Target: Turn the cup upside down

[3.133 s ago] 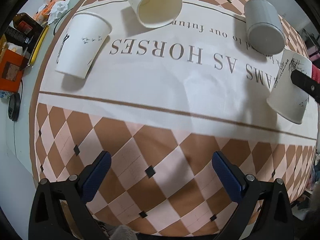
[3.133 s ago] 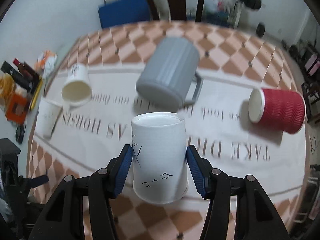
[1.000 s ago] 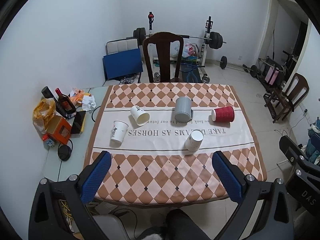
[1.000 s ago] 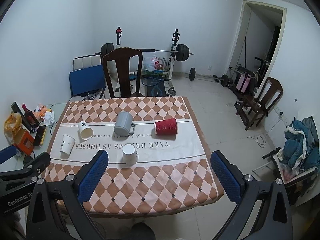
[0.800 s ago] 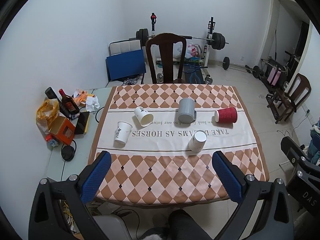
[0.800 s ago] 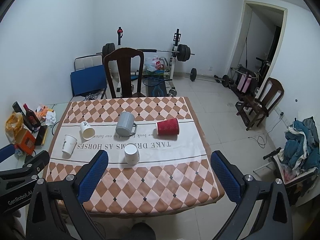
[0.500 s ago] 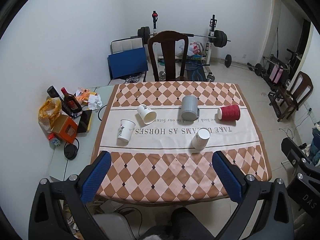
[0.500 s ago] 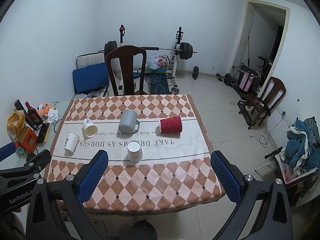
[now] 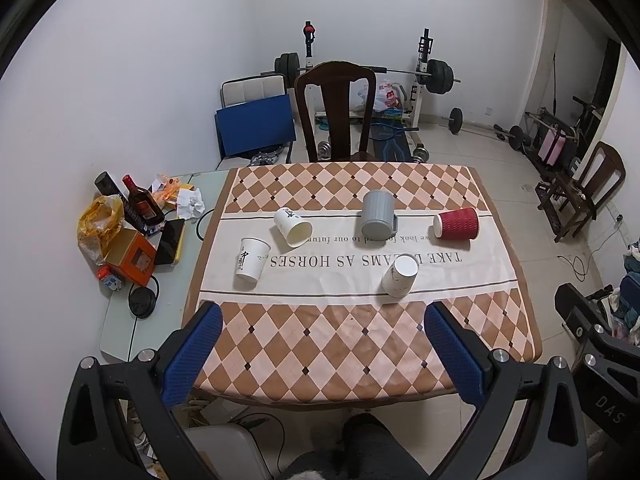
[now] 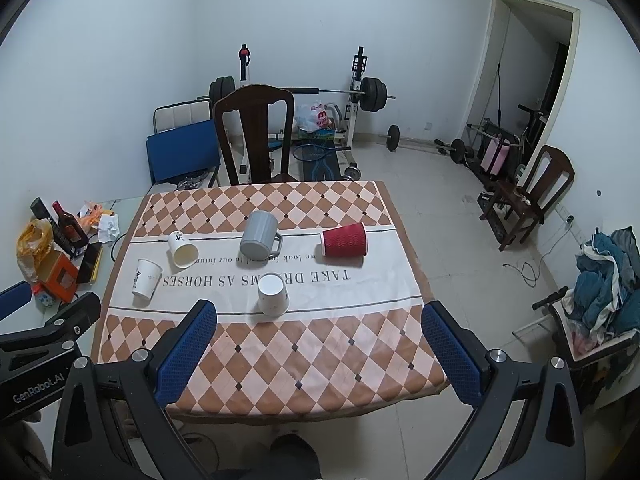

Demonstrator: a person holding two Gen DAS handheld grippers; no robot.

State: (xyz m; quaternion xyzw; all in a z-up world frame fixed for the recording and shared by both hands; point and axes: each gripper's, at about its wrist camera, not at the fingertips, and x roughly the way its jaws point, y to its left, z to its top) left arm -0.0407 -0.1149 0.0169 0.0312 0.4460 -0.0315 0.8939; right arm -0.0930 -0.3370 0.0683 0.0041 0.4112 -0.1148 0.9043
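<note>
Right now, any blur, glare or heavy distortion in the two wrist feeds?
Left wrist view: sharp, even light, no glare; fisheye bows the table edges, dark corners. Right wrist view: equally sharp; soft shadow beside the red cup, doorframe curved by the lens.

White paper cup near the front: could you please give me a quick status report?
Left gripper and right gripper: open, empty, well back from the table. White paper cup: upside down on the tablecloth, standing free. Nothing in the way.
</note>
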